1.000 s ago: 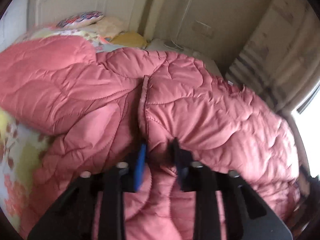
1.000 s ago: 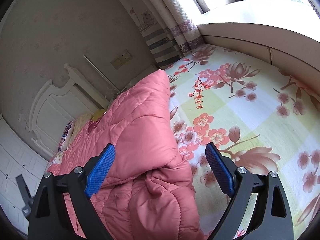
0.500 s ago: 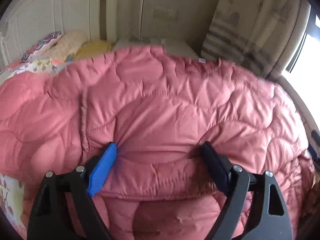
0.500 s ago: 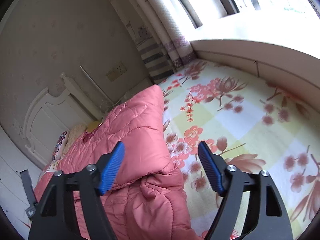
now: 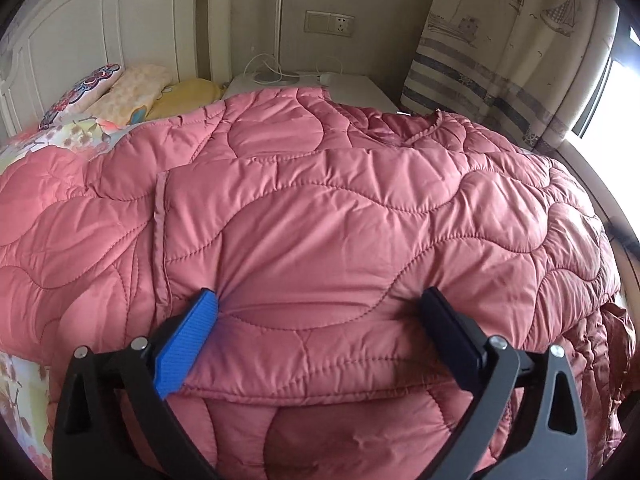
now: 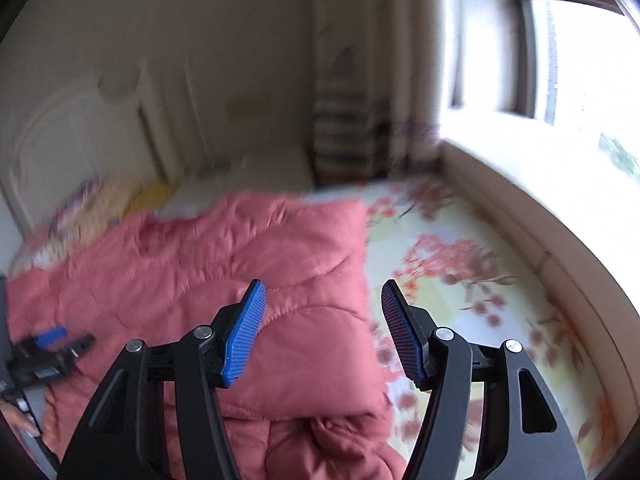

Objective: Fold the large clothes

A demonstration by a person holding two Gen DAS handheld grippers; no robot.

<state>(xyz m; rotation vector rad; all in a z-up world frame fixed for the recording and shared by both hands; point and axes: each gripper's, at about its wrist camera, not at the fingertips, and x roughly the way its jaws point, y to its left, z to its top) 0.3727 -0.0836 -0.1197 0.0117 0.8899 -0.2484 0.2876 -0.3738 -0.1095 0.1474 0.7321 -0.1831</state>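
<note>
A large pink quilted coat (image 5: 320, 220) lies folded over on the flowered bed. In the left wrist view my left gripper (image 5: 320, 308) is open, its wide-spread fingers resting against the coat's folded upper layer, holding nothing. In the blurred right wrist view the coat (image 6: 240, 272) lies to the left with its right edge between the fingers. My right gripper (image 6: 322, 300) is open and empty above that edge. The left gripper also shows in the right wrist view (image 6: 48, 344) at the far left on the coat.
Pillows (image 5: 132, 92) and a white headboard (image 5: 100, 32) stand at the bed's head. A white nightstand (image 5: 340, 84) with cables sits beside a striped curtain (image 5: 500, 60). The flowered sheet (image 6: 460, 272) lies bare to the right of the coat, bounded by a window ledge (image 6: 540, 216).
My left gripper let go of the coat's edge and opened wide, settling on the folded layer. My right gripper narrowed a little and swung left, over the coat's right edge.
</note>
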